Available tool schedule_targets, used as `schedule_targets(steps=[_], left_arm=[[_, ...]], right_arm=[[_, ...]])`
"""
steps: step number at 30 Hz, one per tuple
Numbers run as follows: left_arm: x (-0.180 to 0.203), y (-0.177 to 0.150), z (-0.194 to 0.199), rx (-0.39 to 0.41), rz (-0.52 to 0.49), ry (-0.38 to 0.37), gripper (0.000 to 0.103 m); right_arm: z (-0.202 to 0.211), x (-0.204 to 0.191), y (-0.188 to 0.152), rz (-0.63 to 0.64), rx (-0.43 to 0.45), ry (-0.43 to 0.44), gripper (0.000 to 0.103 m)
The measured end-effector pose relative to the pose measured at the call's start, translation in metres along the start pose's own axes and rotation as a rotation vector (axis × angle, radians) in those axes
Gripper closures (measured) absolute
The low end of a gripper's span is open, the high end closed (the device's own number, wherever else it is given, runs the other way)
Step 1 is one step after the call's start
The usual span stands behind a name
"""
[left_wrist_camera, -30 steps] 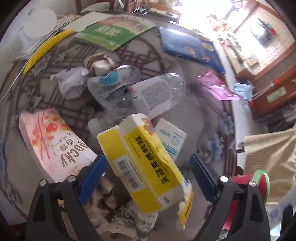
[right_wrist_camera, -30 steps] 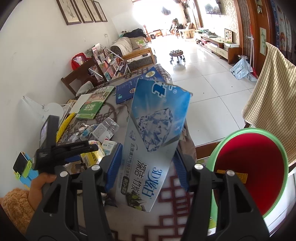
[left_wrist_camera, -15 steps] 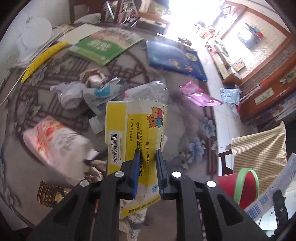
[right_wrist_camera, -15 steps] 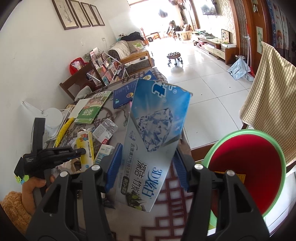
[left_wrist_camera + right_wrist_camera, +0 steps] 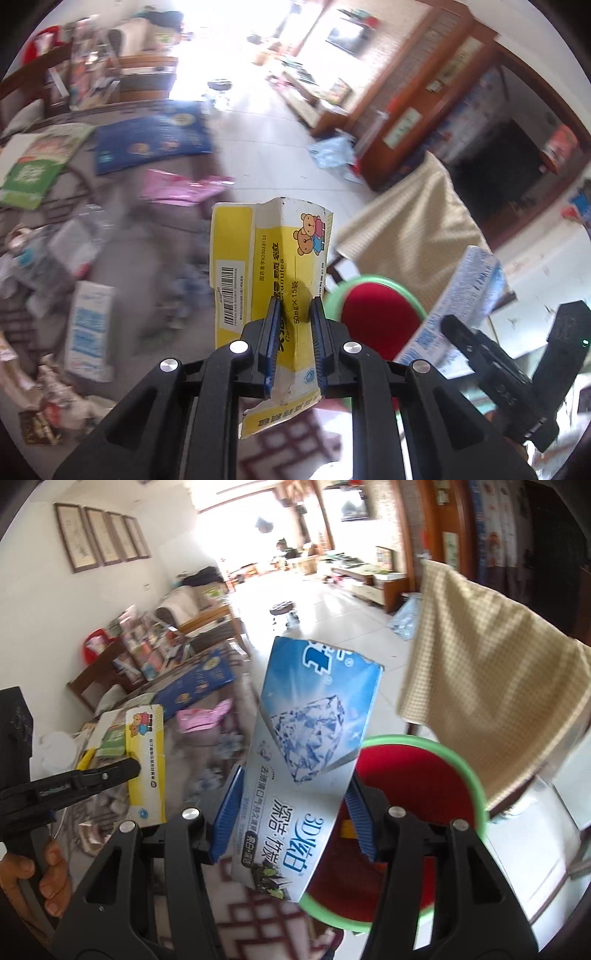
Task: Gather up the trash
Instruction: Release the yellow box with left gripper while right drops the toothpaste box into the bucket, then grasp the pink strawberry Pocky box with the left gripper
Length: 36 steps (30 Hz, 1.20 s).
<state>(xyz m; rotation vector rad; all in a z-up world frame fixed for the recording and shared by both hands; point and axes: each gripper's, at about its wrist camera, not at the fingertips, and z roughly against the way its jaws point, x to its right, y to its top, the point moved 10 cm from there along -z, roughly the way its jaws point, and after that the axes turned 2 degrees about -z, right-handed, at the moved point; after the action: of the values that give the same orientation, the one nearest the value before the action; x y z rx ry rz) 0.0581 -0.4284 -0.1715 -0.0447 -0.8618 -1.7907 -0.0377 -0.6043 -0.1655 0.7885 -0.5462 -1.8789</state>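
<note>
My left gripper point(image 5: 295, 343) is shut on a flattened yellow medicine box point(image 5: 269, 258) and holds it in the air, left of the red bin with a green rim point(image 5: 376, 317). The yellow box also shows in the right wrist view point(image 5: 146, 764). My right gripper point(image 5: 291, 812) is shut on a blue toothpaste box point(image 5: 310, 753), held at the left rim of the red bin point(image 5: 413, 812). The toothpaste box also shows in the left wrist view point(image 5: 458, 302).
Several pieces of trash lie on the patterned table point(image 5: 147, 258): a pink wrapper point(image 5: 181, 184), a small white-blue carton point(image 5: 88, 328), crumpled paper and plastic point(image 5: 44, 251). A blue book point(image 5: 147, 136) and green booklet point(image 5: 33, 166) lie farther back. A checked cloth point(image 5: 491, 686) hangs beside the bin.
My left gripper closed on the yellow box, lifted it off the table and swung right toward the bin. My right gripper carried the toothpaste box closer to the bin.
</note>
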Motion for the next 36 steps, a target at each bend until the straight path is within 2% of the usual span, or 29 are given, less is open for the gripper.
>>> schedule_targets(steps=[4, 10, 12, 13, 14, 16, 18, 20, 27, 32, 36], left_arm=[[0.062, -0.007, -0.027, -0.045, -0.104, -0.106, 0.089], [0.118, -0.021, -0.062, -0.103, -0.199, -0.177, 0.087], [0.126, -0.022, -0.066, -0.092, -0.217, -0.169, 0.076], [0.127, -0.020, -0.065, -0.077, -0.221, -0.163, 0.052], [0.126, -0.016, -0.060, -0.050, -0.218, -0.156, 0.038], [0.120, -0.013, -0.051, -0.011, -0.221, -0.142, 0.036], [0.110, -0.007, -0.039, 0.024, -0.231, -0.115, 0.031], [0.101, -0.001, -0.029, 0.061, -0.227, -0.093, 0.022], [0.029, 0.005, 0.018, 0.151, -0.159, 0.055, 0.014], [-0.055, -0.010, 0.048, 0.136, -0.016, 0.176, 0.014], [-0.144, -0.030, 0.082, 0.132, 0.200, 0.269, 0.014]], right_arm=[[0.010, 0.039, -0.007, -0.041, 0.006, -0.085, 0.050], [0.018, 0.079, -0.019, -0.081, -0.003, -0.167, 0.049], [0.019, 0.086, -0.022, -0.091, -0.006, -0.180, 0.045], [0.019, 0.089, -0.023, -0.095, -0.012, -0.187, 0.035], [0.019, 0.090, -0.023, -0.099, -0.010, -0.194, 0.031], [0.022, 0.091, -0.022, -0.108, 0.006, -0.201, 0.030], [0.022, 0.088, -0.021, -0.105, 0.010, -0.198, 0.030], [0.021, 0.085, -0.018, -0.103, 0.012, -0.189, 0.030], [0.003, 0.039, -0.012, -0.045, -0.004, -0.107, 0.024], [-0.018, -0.015, -0.016, 0.031, -0.047, -0.035, 0.022], [-0.033, -0.064, -0.022, 0.098, -0.081, 0.021, 0.021]])
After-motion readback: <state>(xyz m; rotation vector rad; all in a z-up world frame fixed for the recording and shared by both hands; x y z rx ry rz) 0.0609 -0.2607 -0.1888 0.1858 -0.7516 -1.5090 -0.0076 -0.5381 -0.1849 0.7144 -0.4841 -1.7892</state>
